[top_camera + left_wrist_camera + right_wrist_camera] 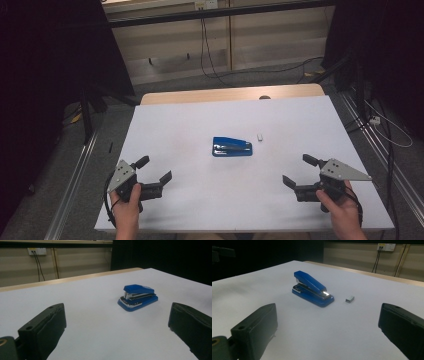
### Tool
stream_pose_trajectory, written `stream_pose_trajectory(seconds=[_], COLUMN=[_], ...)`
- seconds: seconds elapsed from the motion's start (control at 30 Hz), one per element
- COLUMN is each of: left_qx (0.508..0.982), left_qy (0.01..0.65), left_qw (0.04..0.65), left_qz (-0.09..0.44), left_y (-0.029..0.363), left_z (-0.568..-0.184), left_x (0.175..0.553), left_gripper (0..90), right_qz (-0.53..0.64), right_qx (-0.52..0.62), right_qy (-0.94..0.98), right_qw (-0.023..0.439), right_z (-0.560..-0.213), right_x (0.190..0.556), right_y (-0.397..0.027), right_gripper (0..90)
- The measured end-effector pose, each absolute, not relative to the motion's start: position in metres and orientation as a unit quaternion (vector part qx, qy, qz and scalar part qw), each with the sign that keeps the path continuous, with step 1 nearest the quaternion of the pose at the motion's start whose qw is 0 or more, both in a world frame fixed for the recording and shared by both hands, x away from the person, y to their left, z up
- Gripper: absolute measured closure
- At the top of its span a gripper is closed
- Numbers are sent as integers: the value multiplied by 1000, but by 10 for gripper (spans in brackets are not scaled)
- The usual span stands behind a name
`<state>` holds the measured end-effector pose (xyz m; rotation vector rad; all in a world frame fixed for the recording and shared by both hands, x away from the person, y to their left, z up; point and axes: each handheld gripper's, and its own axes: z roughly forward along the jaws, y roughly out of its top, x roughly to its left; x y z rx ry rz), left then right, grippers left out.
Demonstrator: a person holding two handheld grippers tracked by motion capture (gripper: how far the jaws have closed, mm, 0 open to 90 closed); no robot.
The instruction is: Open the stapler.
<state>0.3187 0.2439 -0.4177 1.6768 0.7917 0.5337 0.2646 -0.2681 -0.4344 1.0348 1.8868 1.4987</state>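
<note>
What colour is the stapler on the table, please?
The stapler is blue with silver metal parts, clearest in the right gripper view.

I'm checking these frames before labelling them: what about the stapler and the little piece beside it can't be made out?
- Stapler, high view: too small to tell whether it is loaded.
- Small grey block, right gripper view: too small to tell if it is a strip of staples.
- Stapler's far side, left gripper view: hidden by its own body.

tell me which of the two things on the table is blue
The stapler at the table's middle is blue. The other thing, a small pale staple block, lies just beside the stapler's far right corner in the high view, apart from it.
</note>
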Motion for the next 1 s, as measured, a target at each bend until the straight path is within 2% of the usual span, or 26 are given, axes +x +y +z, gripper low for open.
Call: stream_pose_trajectory(seconds=[0.4, 0.67, 1.0], left_qx=[723, 729, 744], left_qy=[322, 317, 308], left_qw=[574, 574, 565], left_qz=[211, 198, 180], left_y=[230, 217, 200], left_z=[-416, -415, -417], left_x=[330, 344, 358], left_gripper=[17, 17, 19], right_qz=[546, 536, 530], right_qx=[380, 391, 383], right_qy=[700, 702, 712], right_qw=[258, 260, 256], right_z=[-435, -438, -434], right_x=[264, 273, 296], right_y=[-269, -268, -246], right_gripper=[21, 19, 19])
